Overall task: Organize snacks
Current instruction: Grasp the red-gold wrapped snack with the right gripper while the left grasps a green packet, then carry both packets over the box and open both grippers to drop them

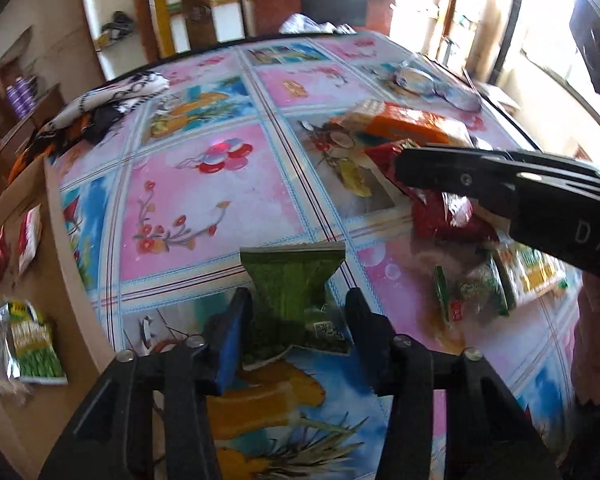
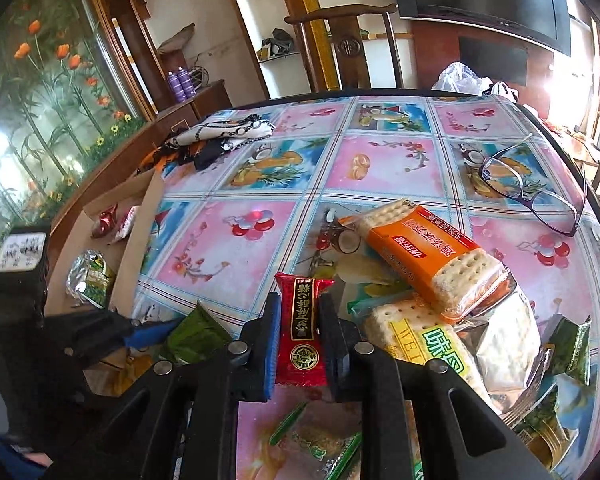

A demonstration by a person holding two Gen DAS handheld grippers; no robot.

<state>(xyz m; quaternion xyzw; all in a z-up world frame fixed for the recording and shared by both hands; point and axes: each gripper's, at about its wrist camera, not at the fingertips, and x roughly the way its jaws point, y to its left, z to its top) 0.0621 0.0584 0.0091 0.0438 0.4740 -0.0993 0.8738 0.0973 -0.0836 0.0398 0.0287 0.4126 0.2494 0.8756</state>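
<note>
My left gripper (image 1: 296,312) has its jaws around a green snack packet (image 1: 294,280) that rests on the table; the jaws stand apart from its sides. It also shows in the right wrist view (image 2: 196,338). My right gripper (image 2: 298,320) is shut on a red snack packet (image 2: 302,336) and holds it upright above the table. A pile of snacks lies at the right: an orange cracker pack (image 2: 428,256), a yellow-green cracker pack (image 2: 424,344) and small green packets (image 2: 572,350).
A cardboard box (image 1: 66,240) at the table's left edge holds a green-and-silver packet (image 1: 24,344) and red packets (image 1: 28,238). Eyeglasses (image 2: 528,188) lie at the far right. A patterned cloth (image 2: 220,136) lies at the far left. The table has a colourful cover (image 1: 204,196).
</note>
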